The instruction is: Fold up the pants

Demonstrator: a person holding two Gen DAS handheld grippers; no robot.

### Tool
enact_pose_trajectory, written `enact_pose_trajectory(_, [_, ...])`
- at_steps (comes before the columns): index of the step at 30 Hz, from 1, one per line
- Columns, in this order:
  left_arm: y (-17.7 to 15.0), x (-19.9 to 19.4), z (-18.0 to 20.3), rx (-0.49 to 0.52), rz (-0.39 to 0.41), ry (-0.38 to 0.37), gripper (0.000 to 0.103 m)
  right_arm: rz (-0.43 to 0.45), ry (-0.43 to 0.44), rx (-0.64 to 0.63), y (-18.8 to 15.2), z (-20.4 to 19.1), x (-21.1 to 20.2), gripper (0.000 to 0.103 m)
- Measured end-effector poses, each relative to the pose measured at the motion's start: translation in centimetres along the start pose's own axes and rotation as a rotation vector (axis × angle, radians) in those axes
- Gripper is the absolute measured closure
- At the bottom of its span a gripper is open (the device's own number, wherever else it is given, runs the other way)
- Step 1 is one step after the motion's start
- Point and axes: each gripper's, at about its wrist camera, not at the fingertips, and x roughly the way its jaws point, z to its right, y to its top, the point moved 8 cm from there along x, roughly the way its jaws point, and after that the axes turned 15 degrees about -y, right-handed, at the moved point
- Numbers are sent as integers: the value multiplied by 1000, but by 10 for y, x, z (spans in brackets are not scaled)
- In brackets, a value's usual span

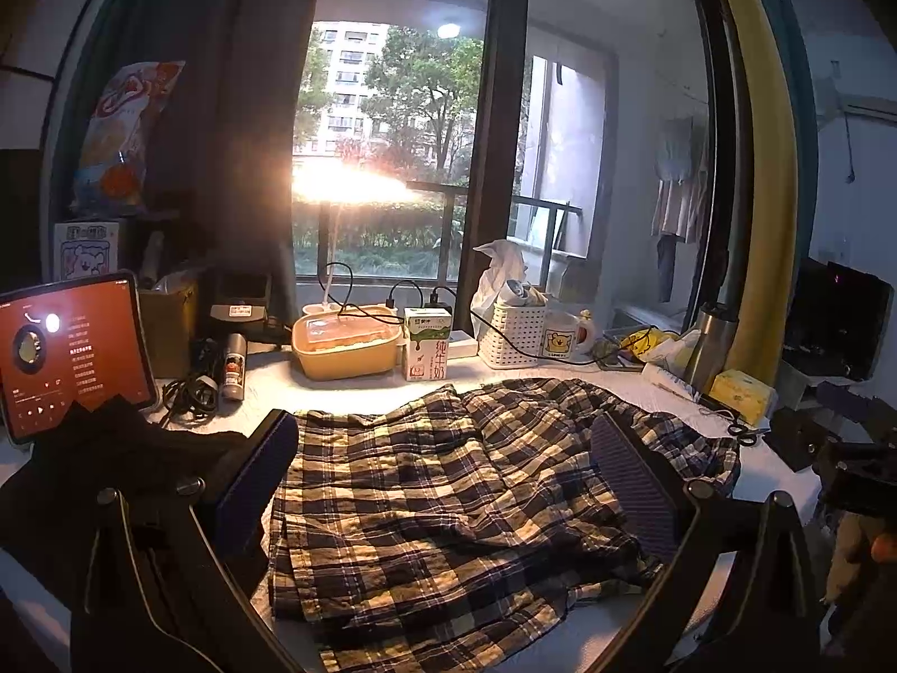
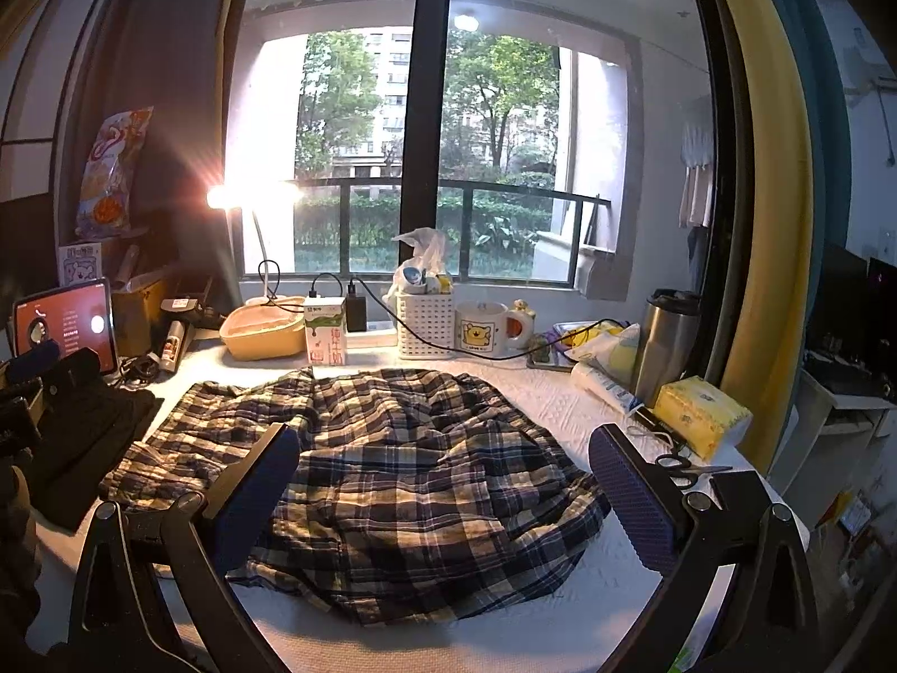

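A: Where do we have the plaid pants (image 2: 392, 476)?

B: They lie rumpled and partly doubled over on the white tabletop (image 2: 560, 398), in front of the window. To their left we see a dark folded garment (image 2: 84, 448), just beside them.

A: And our claws?

B: Our left gripper (image 1: 443, 482) hangs over the pants with its fingers wide apart, nothing between the blue pads (image 1: 258, 482). Our right gripper (image 2: 443, 488) is likewise spread, one finger over the plaid cloth, the other over the bare tabletop at the pants' right edge. Whether the fingers touch the cloth, we cannot tell.

A: What stands behind the pants?

B: A milk carton (image 2: 326, 331) near their far edge, a yellow lidded container (image 2: 260, 333) to its left, a white basket (image 2: 425, 325) and a bear mug (image 2: 485, 326) to its right. A tablet (image 2: 70, 319) stands at far left; scissors (image 2: 687, 471) and a yellow tissue pack (image 2: 701, 415) lie at the right.
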Motion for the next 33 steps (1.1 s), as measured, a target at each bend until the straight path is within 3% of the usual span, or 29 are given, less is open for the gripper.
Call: enact_pose_trajectory(33, [3, 0, 2, 27, -5, 13, 0, -8, -7, -6, -1, 1, 2, 0])
